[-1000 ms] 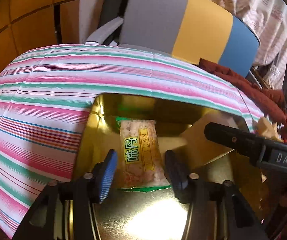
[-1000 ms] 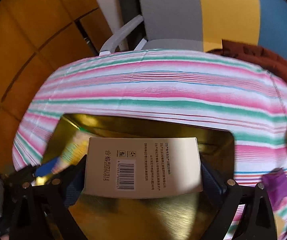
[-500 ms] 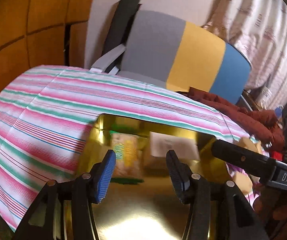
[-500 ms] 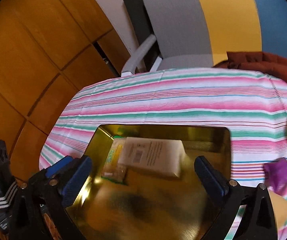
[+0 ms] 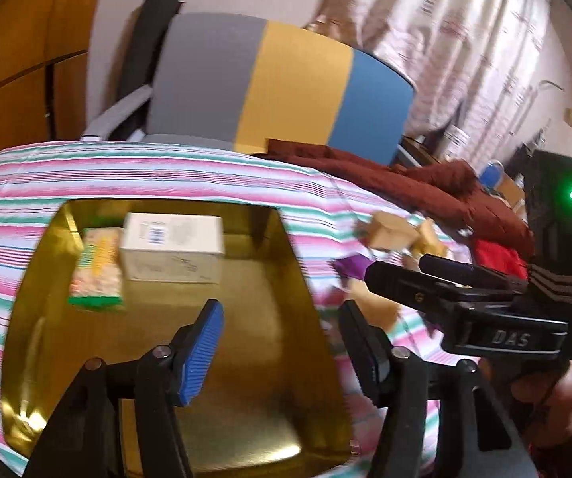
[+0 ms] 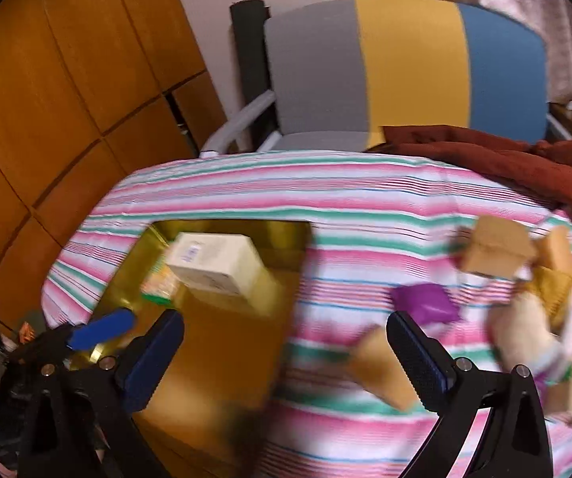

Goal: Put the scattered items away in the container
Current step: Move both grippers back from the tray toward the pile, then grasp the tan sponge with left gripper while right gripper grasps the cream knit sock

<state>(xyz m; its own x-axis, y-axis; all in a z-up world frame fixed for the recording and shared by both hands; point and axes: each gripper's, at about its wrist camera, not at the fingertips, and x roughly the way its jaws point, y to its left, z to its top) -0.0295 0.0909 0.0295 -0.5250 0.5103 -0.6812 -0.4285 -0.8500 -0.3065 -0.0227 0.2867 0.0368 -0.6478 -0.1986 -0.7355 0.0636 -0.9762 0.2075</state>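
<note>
A gold tin tray [image 5: 246,378] lies on the striped cloth. In it a green-edged snack packet [image 5: 96,275] lies beside a white box [image 5: 174,247]. My left gripper [image 5: 282,342] hovers over the tin's near right corner; its jaws are opening and nothing is between them. In the right wrist view the tin [image 6: 214,358] sits at lower left with the white box [image 6: 218,265] inside. My right gripper [image 6: 286,358] stands wide open and empty over the tin's right edge. A purple packet [image 6: 425,304] and a tan box [image 6: 493,247] lie on the cloth further right.
More loose items, a tan wedge [image 6: 381,366] and a cream pouch [image 6: 525,334], crowd the cloth's right side. A dark red cloth [image 5: 425,187] lies at the table's far right. A grey, yellow and blue chair [image 5: 286,87] stands behind the table, and wooden panels [image 6: 66,99] rise at left.
The right gripper let go of the white box, which now lies in the tin beside the snack packet. Both grippers drew back, rose and swung right. The left jaws spread wider.
</note>
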